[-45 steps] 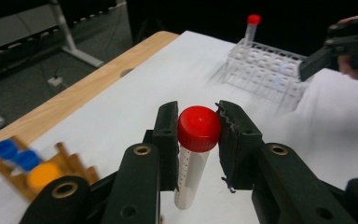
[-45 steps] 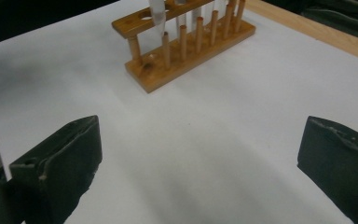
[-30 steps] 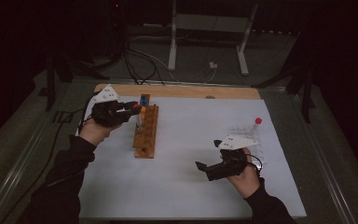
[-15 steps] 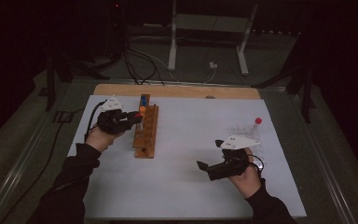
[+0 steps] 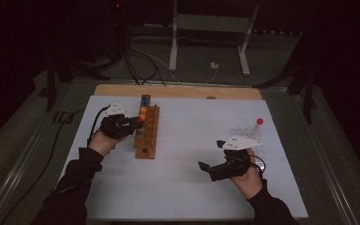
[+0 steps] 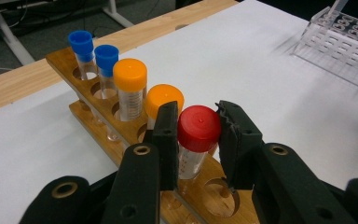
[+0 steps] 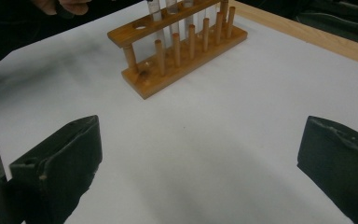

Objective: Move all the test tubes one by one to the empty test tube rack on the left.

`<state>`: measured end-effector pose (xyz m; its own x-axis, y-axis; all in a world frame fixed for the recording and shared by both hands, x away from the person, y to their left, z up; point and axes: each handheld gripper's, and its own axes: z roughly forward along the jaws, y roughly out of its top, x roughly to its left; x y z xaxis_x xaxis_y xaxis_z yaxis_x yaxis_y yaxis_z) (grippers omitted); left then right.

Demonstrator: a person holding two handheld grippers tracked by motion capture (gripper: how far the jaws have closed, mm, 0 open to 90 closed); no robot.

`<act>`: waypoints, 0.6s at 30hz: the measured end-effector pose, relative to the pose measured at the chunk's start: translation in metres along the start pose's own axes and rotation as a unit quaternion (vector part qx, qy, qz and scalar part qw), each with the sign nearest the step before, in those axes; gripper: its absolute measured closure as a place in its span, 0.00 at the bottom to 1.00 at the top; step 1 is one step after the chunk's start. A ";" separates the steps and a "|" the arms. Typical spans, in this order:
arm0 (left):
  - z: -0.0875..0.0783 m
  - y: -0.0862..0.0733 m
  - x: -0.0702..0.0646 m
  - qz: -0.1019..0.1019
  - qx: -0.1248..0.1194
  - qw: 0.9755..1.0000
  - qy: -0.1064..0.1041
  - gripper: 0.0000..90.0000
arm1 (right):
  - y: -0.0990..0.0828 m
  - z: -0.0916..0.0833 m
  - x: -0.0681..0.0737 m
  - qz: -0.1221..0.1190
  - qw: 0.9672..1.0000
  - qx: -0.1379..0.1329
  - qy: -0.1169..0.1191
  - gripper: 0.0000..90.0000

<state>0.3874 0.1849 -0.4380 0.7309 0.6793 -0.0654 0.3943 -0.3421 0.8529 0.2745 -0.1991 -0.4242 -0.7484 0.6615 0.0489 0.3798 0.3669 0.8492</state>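
Note:
A wooden tube rack (image 5: 146, 140) stands left of centre on the white mat. In the left gripper view it holds two blue-capped tubes (image 6: 81, 43) and two orange-capped tubes (image 6: 129, 74) in a row. Just nearer stands a red-capped tube (image 6: 195, 161), its lower end down in a rack hole. My left gripper (image 6: 196, 122) is shut on it just under the cap; from above, the left gripper (image 5: 136, 123) sits at the rack's left side. My right gripper (image 5: 205, 169) is held over the mat at the right, open and with nothing between its jaws (image 7: 198, 158), pointed toward the wooden rack (image 7: 182, 46).
A clear plastic rack (image 5: 251, 136) with one red-capped tube (image 5: 259, 121) stands at the right, behind my right hand; the clear rack (image 6: 345, 39) is also at the far right in the left gripper view. A wooden strip (image 5: 178, 91) lines the mat's far edge.
My left gripper has sunk toward the wooden rack with the red-capped tube, lowering it into a hole. The right gripper has kept still.

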 end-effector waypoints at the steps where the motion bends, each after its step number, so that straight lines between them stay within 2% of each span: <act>1: 0.000 0.000 0.000 0.001 0.001 1.000 0.001 0.79 | 0.000 -0.001 0.000 0.001 1.000 -0.002 0.001 0.00; 6: -0.001 0.001 -0.001 -0.001 0.005 1.000 -0.006 0.77 | 0.003 -0.005 -0.001 0.003 1.000 -0.012 -0.003 0.00; 9: -0.005 0.001 -0.004 -0.003 -0.002 1.000 -0.019 0.66 | 0.004 -0.008 -0.003 0.002 1.000 -0.018 -0.008 0.00; 11: -0.008 0.002 -0.008 0.004 -0.005 1.000 -0.019 0.55 | 0.006 -0.011 -0.005 0.002 1.000 -0.022 -0.013 0.00; 13: -0.012 0.003 -0.012 0.007 -0.009 1.000 -0.024 0.49 | 0.008 -0.016 -0.008 0.001 0.999 -0.026 -0.021 0.00; 18: -0.023 0.005 -0.023 0.020 -0.012 1.000 -0.020 0.29 | 0.012 -0.030 -0.024 0.011 0.998 -0.044 -0.044 0.00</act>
<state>0.3596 0.1819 -0.4205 0.7675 0.6390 -0.0508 0.3514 -0.3532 0.8670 0.2807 -0.2303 -0.3992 -0.6883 0.7250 0.0260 0.3441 0.2947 0.8915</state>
